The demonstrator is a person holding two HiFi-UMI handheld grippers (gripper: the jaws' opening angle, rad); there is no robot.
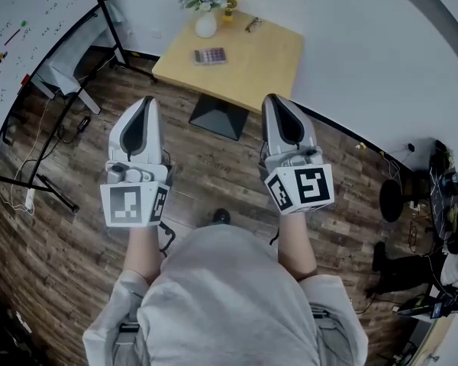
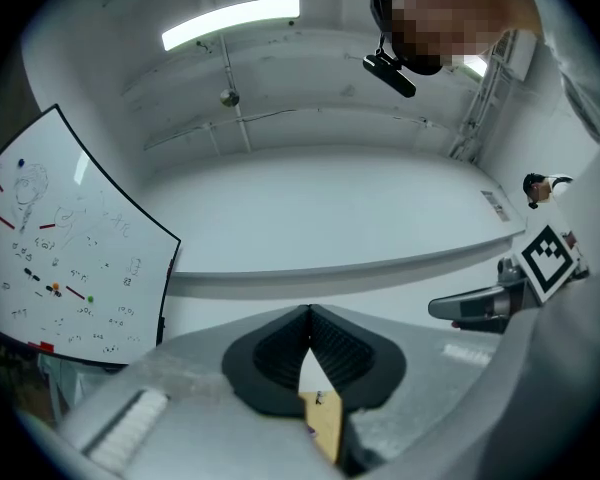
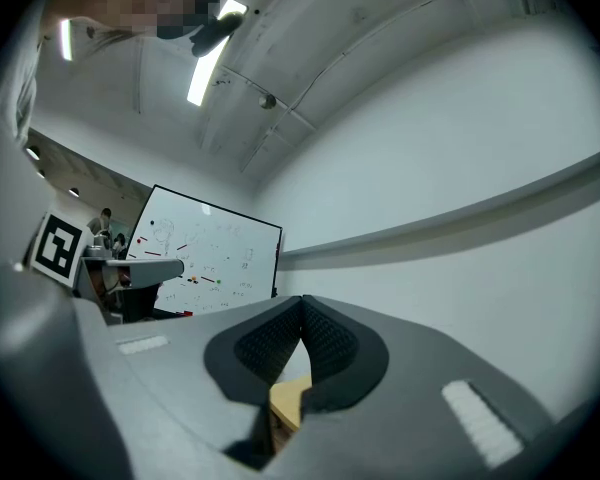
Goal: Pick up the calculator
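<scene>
The calculator (image 1: pixel 210 56) lies on the desk (image 1: pixel 267 71), just beside the vase (image 1: pixel 205 24). Left gripper (image 1: pixel 141 118) and right gripper (image 1: pixel 284 117) are both fully closed, empty, well short of the desk. Risk: arriving closed (jaws unopened) would shove the calculator toward the vase.

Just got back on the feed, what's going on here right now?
A person holds a gripper in each hand. The left gripper and the right gripper are both shut and empty, held out over the wood floor, short of the table. The calculator lies on the table near a vase of flowers, and nothing is touching it. The pickup has not yet begun.
</scene>
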